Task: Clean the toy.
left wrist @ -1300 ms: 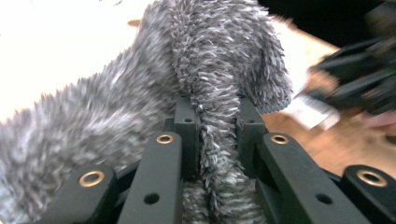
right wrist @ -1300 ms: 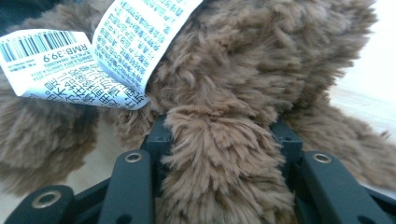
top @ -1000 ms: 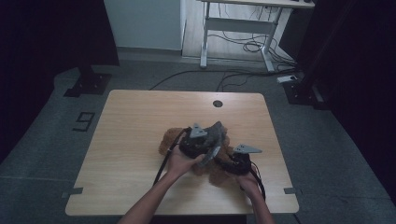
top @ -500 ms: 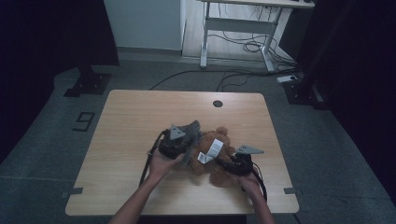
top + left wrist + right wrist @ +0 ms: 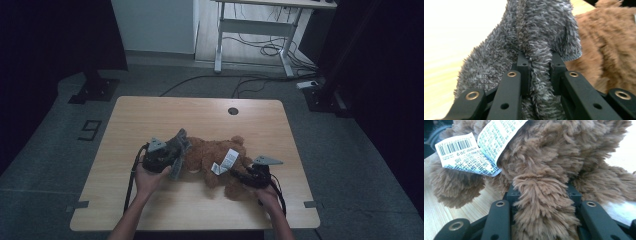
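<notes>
Wooden surface carries a brown plush bear. Left tool pinches grey fleece; right tool clamps the bear's limb. Pulling apart could tear a seam.

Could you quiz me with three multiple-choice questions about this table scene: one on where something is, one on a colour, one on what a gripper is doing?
1. Where does the brown plush toy lie?
A. on the floor
B. on the wooden table
C. on a chair

2. What colour is the fuzzy cloth in the left gripper?
A. grey
B. red
C. green

3. What is the right gripper doing?
A. hanging open
B. gripping the white tag
C. clamped on brown fur

Answers: 1 B, the high view shows it on the tabletop. 2 A, grey pile sits between the jaws. 3 C, fur fills its jaws.
</notes>
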`<state>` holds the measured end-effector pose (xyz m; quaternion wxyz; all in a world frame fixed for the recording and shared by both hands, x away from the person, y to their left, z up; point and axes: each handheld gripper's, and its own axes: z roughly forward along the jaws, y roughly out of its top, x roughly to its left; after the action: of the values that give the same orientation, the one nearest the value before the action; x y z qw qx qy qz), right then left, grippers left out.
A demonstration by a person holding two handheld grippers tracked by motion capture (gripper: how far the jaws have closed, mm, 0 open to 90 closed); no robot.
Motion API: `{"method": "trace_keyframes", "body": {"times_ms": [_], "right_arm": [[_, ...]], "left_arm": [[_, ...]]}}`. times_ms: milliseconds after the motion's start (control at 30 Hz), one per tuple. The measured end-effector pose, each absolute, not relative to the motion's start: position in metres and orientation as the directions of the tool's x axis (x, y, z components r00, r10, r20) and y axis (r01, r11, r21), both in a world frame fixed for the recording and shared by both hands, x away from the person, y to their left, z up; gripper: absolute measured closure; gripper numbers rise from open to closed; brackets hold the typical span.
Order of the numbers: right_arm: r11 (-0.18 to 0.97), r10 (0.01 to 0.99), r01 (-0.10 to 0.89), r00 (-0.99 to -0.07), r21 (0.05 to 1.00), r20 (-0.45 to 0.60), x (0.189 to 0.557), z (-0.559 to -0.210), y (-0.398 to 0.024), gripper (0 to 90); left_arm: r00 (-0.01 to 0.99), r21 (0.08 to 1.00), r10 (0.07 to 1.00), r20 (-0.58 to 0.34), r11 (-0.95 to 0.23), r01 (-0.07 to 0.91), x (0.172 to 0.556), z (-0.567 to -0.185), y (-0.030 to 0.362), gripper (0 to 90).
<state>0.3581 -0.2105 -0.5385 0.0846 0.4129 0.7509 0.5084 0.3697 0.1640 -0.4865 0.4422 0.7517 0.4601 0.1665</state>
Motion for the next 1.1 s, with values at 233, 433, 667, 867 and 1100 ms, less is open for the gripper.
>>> {"method": "trace_keyframes", "body": {"times_ms": [233, 433, 667, 867, 1100], "right_arm": [[0.137, 0.704, 0.54, -0.643, 0.831, 0.302, 0.359, -0.539, -0.211, 60.2], [0.134, 0.704, 0.546, -0.639, 0.827, 0.309, 0.36, -0.54, -0.212, 60.3], [0.135, 0.707, 0.544, -0.639, 0.828, 0.304, 0.36, -0.539, -0.212, 60.2], [0.137, 0.706, 0.543, -0.64, 0.828, 0.303, 0.36, -0.539, -0.212, 60.2], [0.142, 0.712, 0.553, -0.634, 0.821, 0.304, 0.36, -0.54, -0.213, 60.2]], "left_arm": [[0.471, 0.765, 0.853, -0.226, -0.144, 0.628, 0.378, -0.51, 0.182, 75.4], [0.519, 0.824, 0.822, -0.233, -0.117, 0.555, 0.375, -0.481, 0.176, 75.7], [0.646, 0.864, 0.743, -0.173, -0.201, 0.462, 0.375, -0.433, 0.112, 75.6], [0.772, 0.838, 0.624, -0.12, -0.353, 0.416, 0.372, -0.429, 0.017, 75.6], [0.778, 0.774, 0.621, -0.098, -0.444, 0.451, 0.38, -0.461, -0.032, 75.3]]}}
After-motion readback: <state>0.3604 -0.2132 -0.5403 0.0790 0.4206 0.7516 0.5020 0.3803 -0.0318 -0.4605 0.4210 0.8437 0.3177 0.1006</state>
